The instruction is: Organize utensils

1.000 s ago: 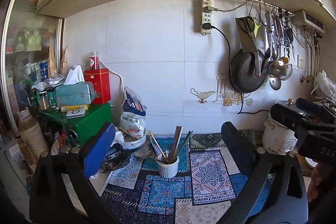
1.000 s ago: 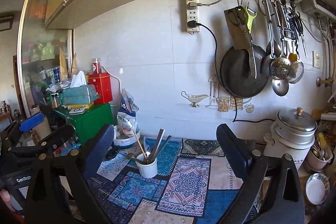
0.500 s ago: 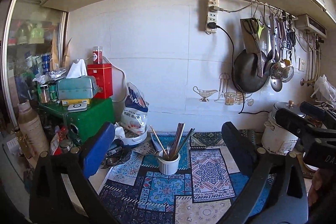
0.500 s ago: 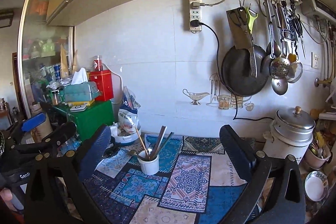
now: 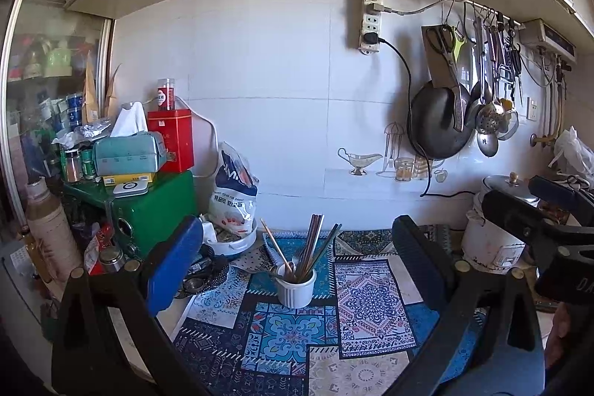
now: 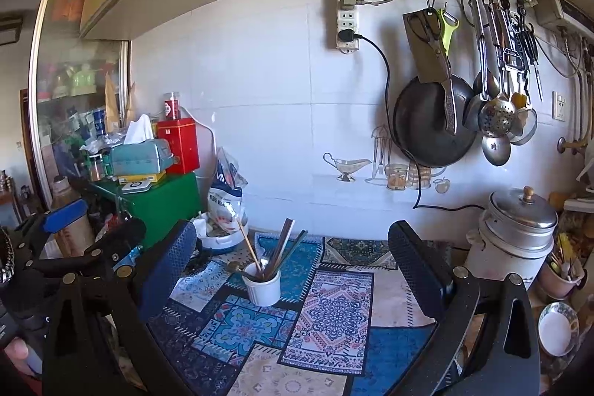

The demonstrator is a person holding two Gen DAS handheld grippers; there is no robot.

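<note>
A white ribbed cup [image 5: 297, 288] [image 6: 261, 290] stands on a patterned mat [image 5: 289, 329] and holds chopsticks [image 5: 312, 247], a fork and a spoon. My left gripper [image 5: 297, 223] is open, well short of the cup, with nothing between its fingers. My right gripper [image 6: 293, 229] is also open and empty, with the cup low and left of centre between its fingers. Each gripper shows in the other's view: the right one [image 5: 538, 221] at the right edge, the left one [image 6: 74, 247] at the left edge.
A green box [image 5: 159, 206] piled with tins and a tissue box stands at the left, with a bag [image 5: 234, 188] beside it. A lidded metal pot [image 6: 516, 232], a second utensil cup [image 6: 560, 277] and a small bowl [image 6: 557, 329] sit at the right. A pan [image 6: 430, 125] and ladles hang on the wall.
Both views have drifted only slightly. Both grippers stay open and the cup has not moved.
</note>
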